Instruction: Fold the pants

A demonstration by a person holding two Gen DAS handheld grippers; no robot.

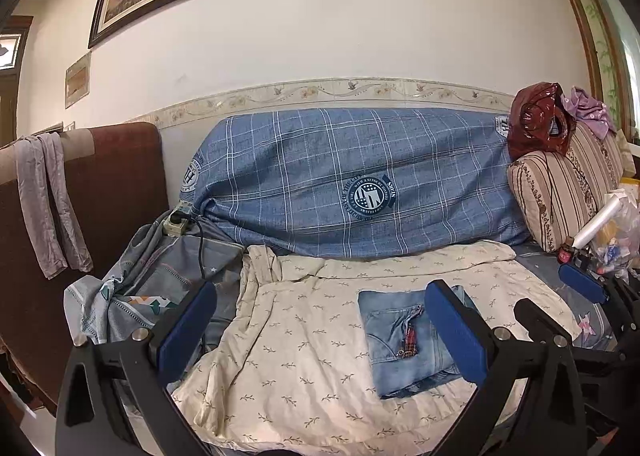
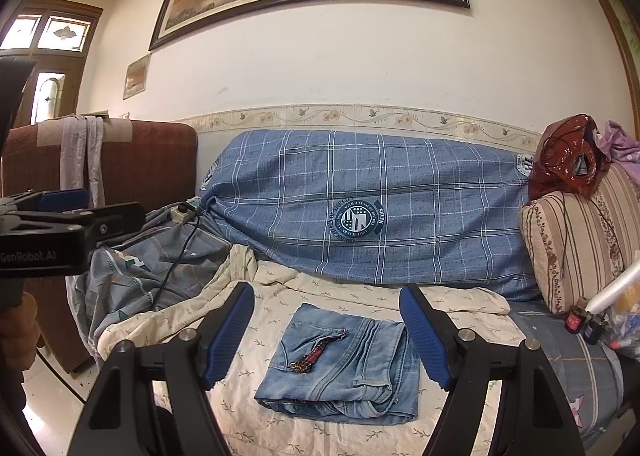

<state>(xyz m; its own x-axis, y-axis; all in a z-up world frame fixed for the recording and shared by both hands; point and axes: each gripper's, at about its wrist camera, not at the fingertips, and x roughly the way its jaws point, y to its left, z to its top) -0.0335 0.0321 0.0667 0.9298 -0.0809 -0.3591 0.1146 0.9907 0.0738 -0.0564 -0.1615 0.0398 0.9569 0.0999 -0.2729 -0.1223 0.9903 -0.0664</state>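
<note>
The light blue denim pants [image 2: 344, 368] lie folded into a compact rectangle on a cream leaf-print sheet [image 2: 280, 320], with a small red plaid strip on top. In the right wrist view my right gripper [image 2: 328, 336] is open, its blue pads either side of the pants and clear of them. The left wrist view shows the pants [image 1: 404, 344] just inside the right finger of my left gripper [image 1: 320, 330], which is open and holds nothing. The right gripper [image 1: 556, 296] shows at that view's right edge, and the left gripper [image 2: 100, 212] at the far left of the right wrist view.
A blue checked cover [image 2: 360, 208] drapes the sofa back. A striped cushion [image 2: 576, 240] with a red plastic bag [image 2: 568, 160] sits right, small bottles [image 2: 576, 320] below it. A power strip [image 2: 182, 212] with black cable and crumpled grey bedding [image 2: 152, 268] lie left, before a brown panel [image 2: 140, 160].
</note>
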